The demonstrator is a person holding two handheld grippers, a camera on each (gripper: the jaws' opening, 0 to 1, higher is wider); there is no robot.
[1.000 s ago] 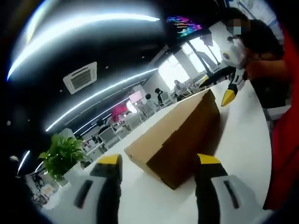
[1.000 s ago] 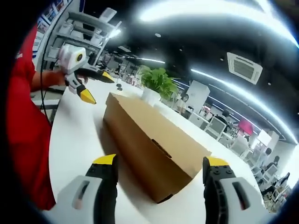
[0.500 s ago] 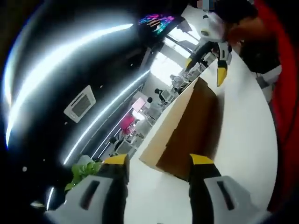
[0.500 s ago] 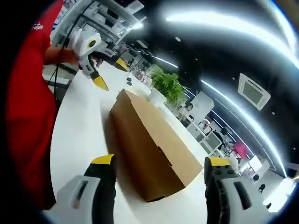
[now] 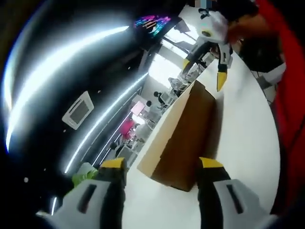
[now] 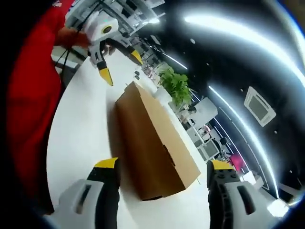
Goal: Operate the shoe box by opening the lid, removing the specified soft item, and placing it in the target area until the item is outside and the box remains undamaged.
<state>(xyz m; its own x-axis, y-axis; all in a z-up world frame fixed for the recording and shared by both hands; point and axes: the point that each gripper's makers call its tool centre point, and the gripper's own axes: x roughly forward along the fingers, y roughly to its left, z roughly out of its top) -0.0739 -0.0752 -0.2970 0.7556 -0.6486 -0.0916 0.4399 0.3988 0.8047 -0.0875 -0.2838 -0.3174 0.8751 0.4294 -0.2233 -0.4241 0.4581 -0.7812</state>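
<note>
A brown cardboard shoe box (image 5: 183,136) lies lengthwise on the white table (image 5: 243,138) with its lid down. In the left gripper view my left gripper (image 5: 162,167) stands open just short of the box's near end, holding nothing. At the box's far end my right gripper (image 5: 204,72) hangs open above the table. In the right gripper view the same box (image 6: 152,143) runs away from my open right gripper (image 6: 163,166). Beyond its far corner is the left gripper (image 6: 120,67), jaws apart. The soft item is hidden inside the box.
A potted green plant (image 6: 175,86) stands on the table just behind the box. A person's red sleeve (image 6: 33,95) borders the table (image 6: 81,133) on the near side. Office desks and ceiling lights fill the background.
Both cameras have tilted and rolled, so the box looks steeper and the opposite gripper sits higher in each view. The box has not moved and both grippers stay open.
</note>
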